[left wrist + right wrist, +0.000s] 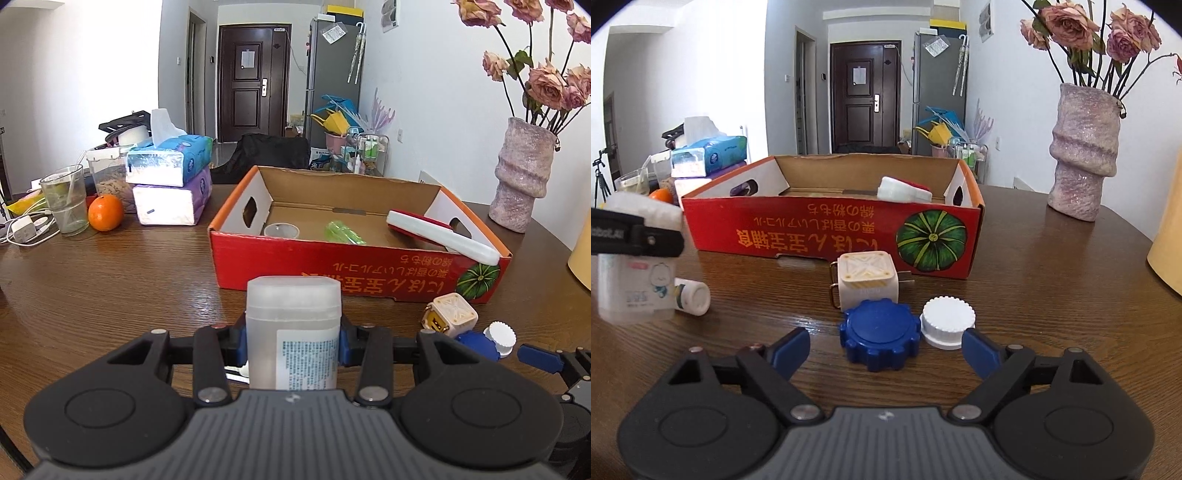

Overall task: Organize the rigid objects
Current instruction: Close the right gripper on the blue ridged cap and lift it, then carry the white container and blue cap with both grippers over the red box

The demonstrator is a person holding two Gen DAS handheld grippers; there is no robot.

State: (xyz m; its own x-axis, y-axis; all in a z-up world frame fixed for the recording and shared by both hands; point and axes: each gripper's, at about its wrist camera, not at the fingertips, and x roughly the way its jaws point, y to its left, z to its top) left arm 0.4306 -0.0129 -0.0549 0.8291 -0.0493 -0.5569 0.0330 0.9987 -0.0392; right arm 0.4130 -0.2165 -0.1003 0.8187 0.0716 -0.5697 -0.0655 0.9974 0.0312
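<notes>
A: Two grippers logged. Left gripper is clenched on the translucent bottle, upright, held above the surface, in front of the red cardboard box.

B: Right gripper?

A: Released, jaws spread wide, low over the surface. Blue cap sits between its fingers; white cap touches the right finger. Plug adapter lies just behind both.

B: Box contents?

A: White-and-red case leaning on the rim, green item, small cup. Small white bottle lies on its side outside.
</notes>
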